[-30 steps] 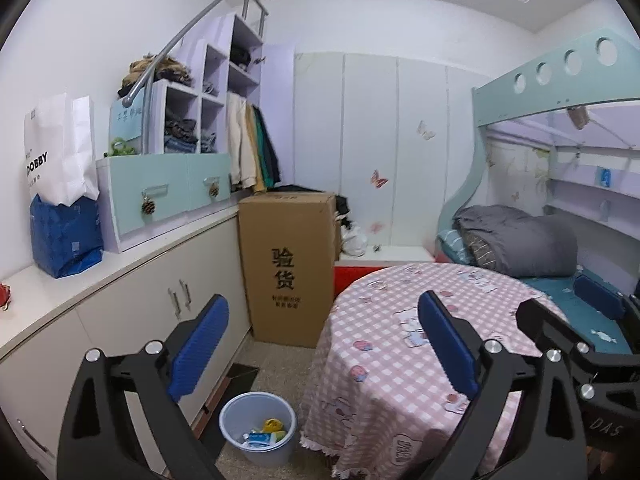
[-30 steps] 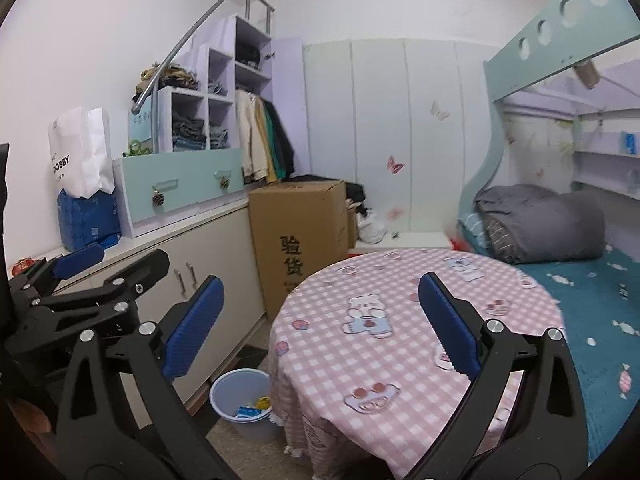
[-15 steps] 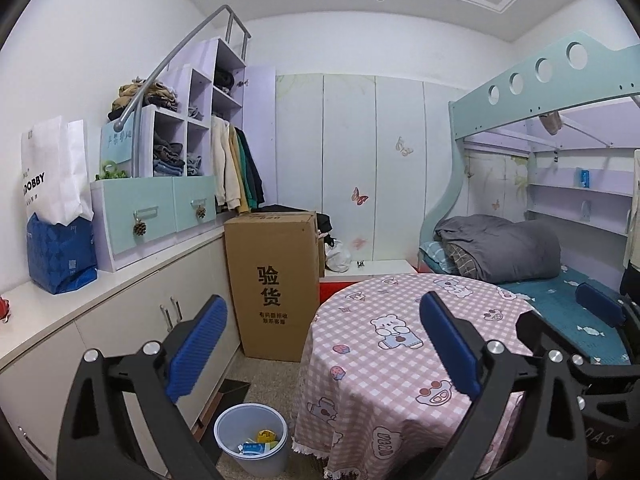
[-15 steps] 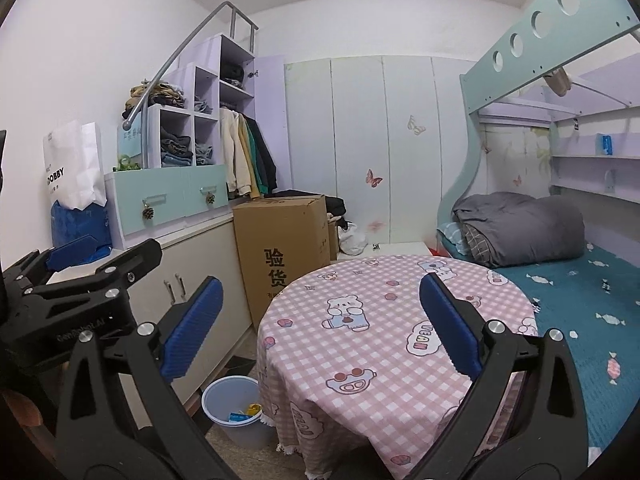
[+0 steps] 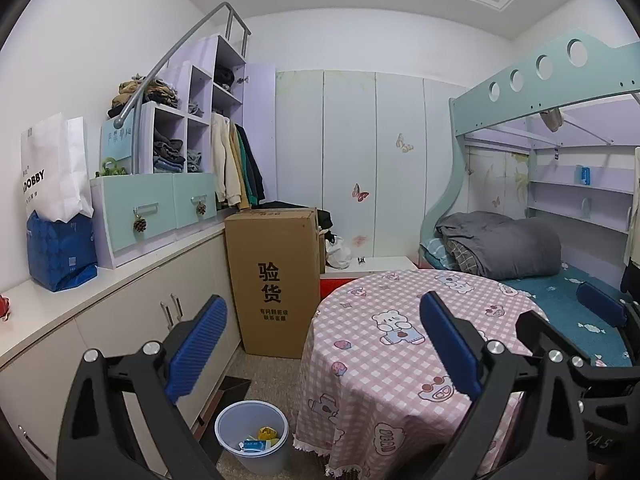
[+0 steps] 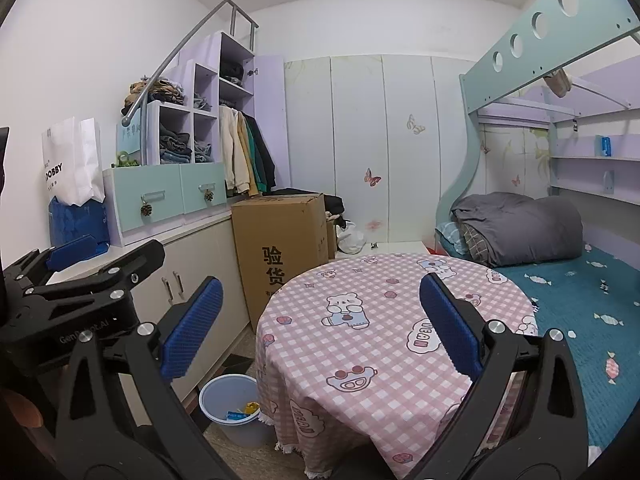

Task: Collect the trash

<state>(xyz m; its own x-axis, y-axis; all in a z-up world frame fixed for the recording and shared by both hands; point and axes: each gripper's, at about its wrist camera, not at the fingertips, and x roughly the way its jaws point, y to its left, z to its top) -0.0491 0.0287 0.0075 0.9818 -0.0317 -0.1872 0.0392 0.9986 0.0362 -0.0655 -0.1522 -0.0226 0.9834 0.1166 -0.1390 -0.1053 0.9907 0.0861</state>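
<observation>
Holding both grippers level above the round table (image 5: 400, 344), we keep the left gripper (image 5: 324, 352) and right gripper (image 6: 320, 326) with fingers spread apart and empty. The waste bin (image 5: 252, 436), holding a few scraps, stands on the floor below and left of the table, nearer the left gripper. No loose trash shows on the tablecloth.
</observation>
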